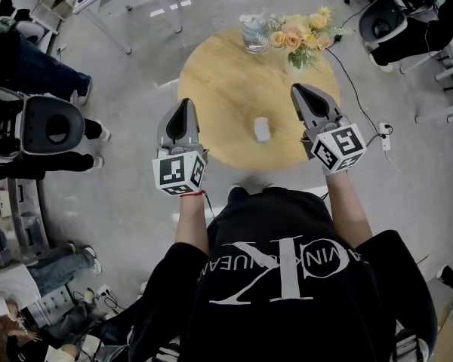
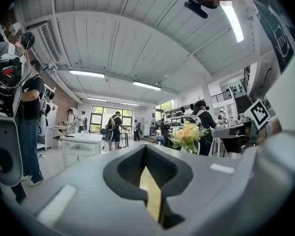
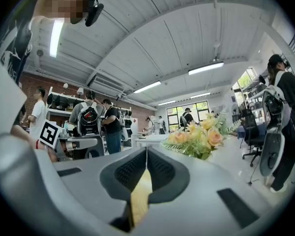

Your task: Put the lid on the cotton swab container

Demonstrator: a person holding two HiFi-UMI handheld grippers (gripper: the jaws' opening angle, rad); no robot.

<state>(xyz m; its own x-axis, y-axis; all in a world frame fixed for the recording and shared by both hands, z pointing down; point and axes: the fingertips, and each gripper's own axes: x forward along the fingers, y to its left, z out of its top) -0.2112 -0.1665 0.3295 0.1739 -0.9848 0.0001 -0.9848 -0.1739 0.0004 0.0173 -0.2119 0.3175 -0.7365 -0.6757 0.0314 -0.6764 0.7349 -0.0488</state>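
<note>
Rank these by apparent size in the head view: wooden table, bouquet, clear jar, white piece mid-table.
1. wooden table
2. bouquet
3. clear jar
4. white piece, not far below the jar

A round wooden table [image 1: 223, 100] bears white container [image 1: 262, 129], glass jar [image 1: 254, 33], flowers [image 1: 298, 36].

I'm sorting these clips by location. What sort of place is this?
Likely a shared lab or workshop: white work tables, an office chair, and shelving along a brick wall.
</note>
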